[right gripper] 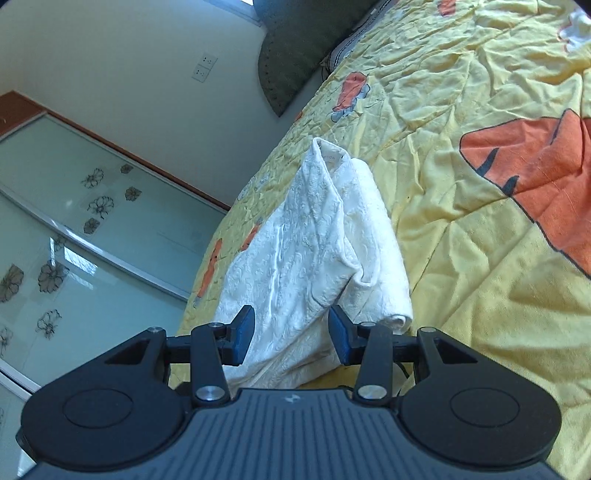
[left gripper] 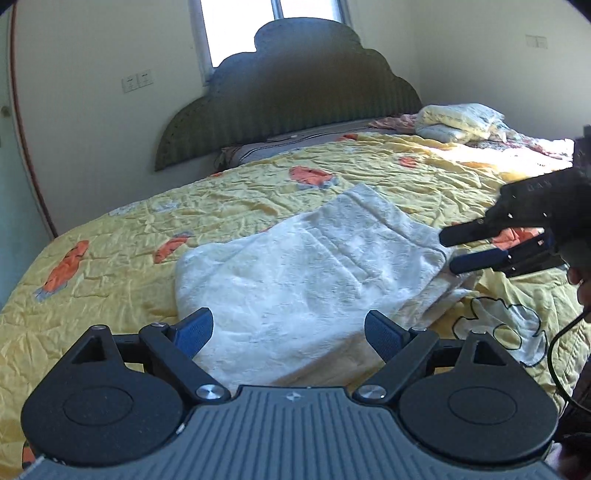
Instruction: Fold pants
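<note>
The pants (left gripper: pixel 306 273) lie part-folded on the bed (left gripper: pixel 110 236). Both grippers gape, holding nothing: left gripper (left gripper: pixel 288 332) hovers; right gripper (left gripper: pixel 448 253) straddles an edge. Next: pinch, fold over.

Pants (left gripper: pixel 299 266) lying folded on the bed (left gripper: pixel 110 229), between two claws.
The left claw (left gripper: pixel 288 332) is hovering at their near edge; the right claw (left gripper: pixel 452 251) is reaching in from the right. Behind them, the headboard (left gripper: pixel 288 92) is standing beneath a window (left gripper: pixel 273 22), bedding (left gripper: pixel 458 120) sitting far right.
</note>
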`<state>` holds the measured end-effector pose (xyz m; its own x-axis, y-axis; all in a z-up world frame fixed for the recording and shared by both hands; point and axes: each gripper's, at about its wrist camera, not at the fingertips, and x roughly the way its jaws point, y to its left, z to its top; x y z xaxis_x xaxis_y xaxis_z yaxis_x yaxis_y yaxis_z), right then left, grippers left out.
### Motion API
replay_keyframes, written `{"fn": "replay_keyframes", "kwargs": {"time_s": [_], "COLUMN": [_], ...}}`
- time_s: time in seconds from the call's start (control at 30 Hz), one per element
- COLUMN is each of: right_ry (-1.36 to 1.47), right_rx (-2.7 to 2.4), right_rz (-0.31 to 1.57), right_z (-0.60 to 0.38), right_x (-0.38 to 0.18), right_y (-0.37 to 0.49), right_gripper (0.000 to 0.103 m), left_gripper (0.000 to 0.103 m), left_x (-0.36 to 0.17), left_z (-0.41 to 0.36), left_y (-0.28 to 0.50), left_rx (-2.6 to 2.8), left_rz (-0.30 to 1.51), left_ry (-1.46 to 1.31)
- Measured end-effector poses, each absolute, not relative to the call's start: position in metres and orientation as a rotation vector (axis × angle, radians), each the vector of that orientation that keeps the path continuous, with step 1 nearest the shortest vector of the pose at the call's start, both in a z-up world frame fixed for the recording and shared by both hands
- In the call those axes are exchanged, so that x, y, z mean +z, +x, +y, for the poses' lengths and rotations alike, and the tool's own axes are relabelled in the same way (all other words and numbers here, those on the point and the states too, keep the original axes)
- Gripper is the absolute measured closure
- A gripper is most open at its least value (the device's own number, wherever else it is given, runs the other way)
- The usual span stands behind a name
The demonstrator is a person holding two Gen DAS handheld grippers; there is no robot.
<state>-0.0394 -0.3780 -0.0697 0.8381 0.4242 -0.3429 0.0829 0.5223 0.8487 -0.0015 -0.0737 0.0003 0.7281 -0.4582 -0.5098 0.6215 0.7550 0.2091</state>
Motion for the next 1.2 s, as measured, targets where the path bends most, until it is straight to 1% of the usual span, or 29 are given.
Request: {"fn": "replay_keyframes", "kwargs": {"time_s": [0.23, 0.27, 0.3, 0.33, 0.37, 0.4, 0.47, 0.5, 0.57, 0.63, 0.7, 0.77, 0.87, 0.93, 0.97, 1.03, 1.07, 1.1, 1.17, 1.2], "right_ry": [1.028, 1.014, 0.962, 0.927, 0.925, 0.932, 0.915, 0.912, 0.91, 0.898, 0.877, 0.882, 0.898, 0.92, 0.928, 0.932, 0.905, 0.868, 0.722, 0.607], "right_rx": [0.176, 0.183, 0.163, 0.155, 0.173, 0.19, 0.213, 0.223, 0.244, 0.253, 0.244, 0.22, 0.149, 0.128, 0.117, 0.126, 0.12, 0.1, -0.001, -0.041], "right_rz": [0.54, 0.537, 0.539, 0.532, 0.51, 0.491, 0.457, 0.44, 0.41, 0.388, 0.38, 0.399, 0.483, 0.548, 0.57, 0.577, 0.574, 0.562, 0.517, 0.492], "right_z": [-0.38, -0.379, -0.376, -0.374, -0.373, -0.373, -0.371, -0.369, -0.368, -0.365, -0.363, -0.368, -0.378, -0.382, -0.384, -0.387, -0.388, -0.39, -0.387, -0.38], "right_x": [-0.078, -0.078, -0.075, -0.072, -0.068, -0.064, -0.051, -0.045, -0.035, -0.025, -0.021, -0.029, -0.054, -0.068, -0.072, -0.07, -0.064, -0.057, -0.037, -0.025], "right_y": [-0.006, -0.002, 0.001, 0.001, 0.0, -0.002, -0.004, -0.004, -0.006, -0.011, -0.021, -0.03, -0.031, -0.025, -0.024, -0.026, -0.029, -0.034, -0.043, -0.044], "right_gripper": [0.059, 0.059, 0.072, 0.093, 0.093, 0.094, 0.094, 0.094, 0.094, 0.095, 0.095, 0.095, 0.094, 0.092, 0.092, 0.089, 0.088, 0.086, 0.086, 0.083], "left_gripper": [0.016, 0.019, 0.022, 0.026, 0.034, 0.038, 0.057, 0.061, 0.081, 0.09, 0.09, 0.09, 0.09, 0.088, 0.077, 0.068, 0.061, 0.059, 0.048, 0.045], "left_x": [-0.021, -0.024, -0.027, -0.029, -0.031, -0.031, -0.029, -0.028, -0.024, -0.02, -0.02, -0.024, -0.033, -0.034, -0.033, -0.026, -0.022, -0.018, -0.008, -0.004], "left_z": [-0.104, -0.107, -0.11, -0.112, -0.113, -0.114, -0.115, -0.116, -0.116, -0.115, -0.115, -0.114, -0.114, -0.113, -0.111, -0.103, -0.099, -0.096, -0.091, -0.09], "left_y": [0.003, 0.005, 0.007, 0.008, 0.008, 0.007, 0.002, -0.001, -0.005, -0.01, -0.014, -0.014, -0.008, -0.007, -0.007, -0.007, -0.006, -0.006, 0.0, 0.005], "left_rx": [-0.655, -0.647, -0.634, -0.632, -0.633, -0.641, -0.667, -0.681, -0.702, -0.74, -0.76, -0.774, -0.79, -0.791, -0.794, -0.821, -0.828, -0.833, -0.816, -0.783], "left_rz": [0.435, 0.432, 0.428, 0.424, 0.415, 0.404, 0.383, 0.374, 0.371, 0.392, 0.409, 0.429, 0.482, 0.496, 0.494, 0.497, 0.503, 0.507, 0.511, 0.514], "left_ry": [0.482, 0.501, 0.526, 0.545, 0.559, 0.57, 0.583, 0.587, 0.585, 0.576, 0.577, 0.572, 0.55, 0.546, 0.539, 0.505, 0.48, 0.452, 0.392, 0.357]}}
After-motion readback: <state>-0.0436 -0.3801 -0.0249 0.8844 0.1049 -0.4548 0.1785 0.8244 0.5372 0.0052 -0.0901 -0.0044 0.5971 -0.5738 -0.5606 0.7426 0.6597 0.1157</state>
